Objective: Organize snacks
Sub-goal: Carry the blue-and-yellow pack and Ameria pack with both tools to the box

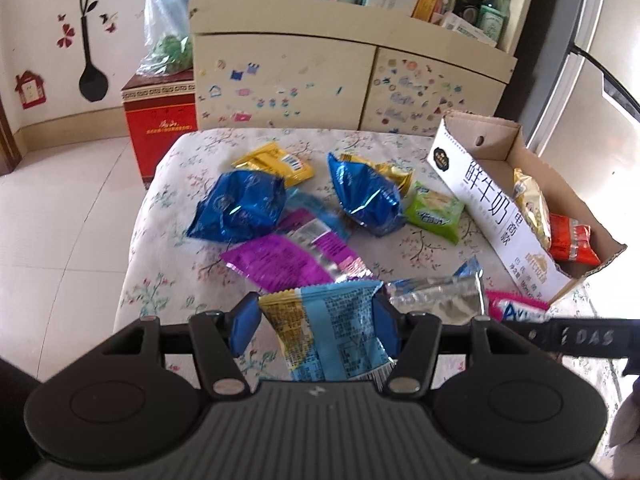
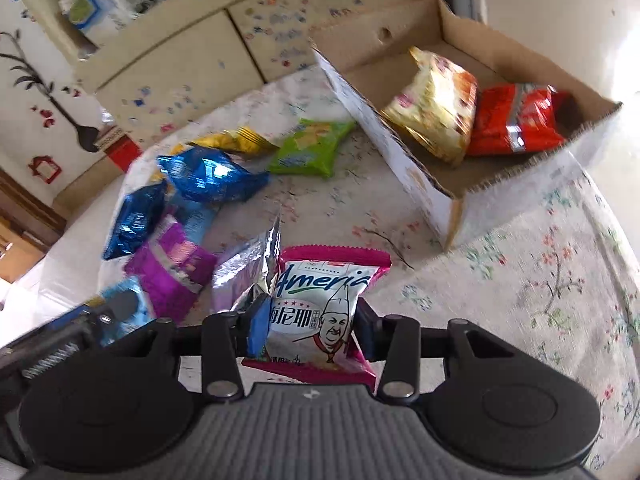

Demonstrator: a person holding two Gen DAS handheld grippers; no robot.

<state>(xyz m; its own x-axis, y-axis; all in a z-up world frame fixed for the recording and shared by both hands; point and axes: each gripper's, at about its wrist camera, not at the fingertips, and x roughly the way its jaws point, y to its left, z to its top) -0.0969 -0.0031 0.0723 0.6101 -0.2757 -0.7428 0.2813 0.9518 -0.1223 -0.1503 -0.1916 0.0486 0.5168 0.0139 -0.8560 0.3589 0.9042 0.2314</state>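
Left gripper (image 1: 316, 330): clenched on a light-blue snack packet (image 1: 332, 332), blue pads pressing both its sides; packet raised above the tabletop.
Right gripper (image 2: 310, 330): clamped on a pink-and-white biscuit packet (image 2: 320, 312) printed with a chef figure; blue pads against both sides.
Cardboard box (image 2: 424, 184): open-topped, on the right part of the table (image 2: 540, 280), white printed outer wall.
Box contents: gold packet (image 2: 436, 108) leaning beside a red packet (image 2: 516, 120), touching.
Loose on the floral cloth: two blue foil bags (image 1: 240, 206), yellow packet (image 1: 276, 162), green packet (image 1: 434, 212), purple packet (image 1: 280, 260), silver packet (image 1: 436, 294).
Green packet: just beside the box's white wall.
Background: cream cabinet (image 1: 320, 76) with stickers; red carton (image 1: 160, 120) on the floor at left.
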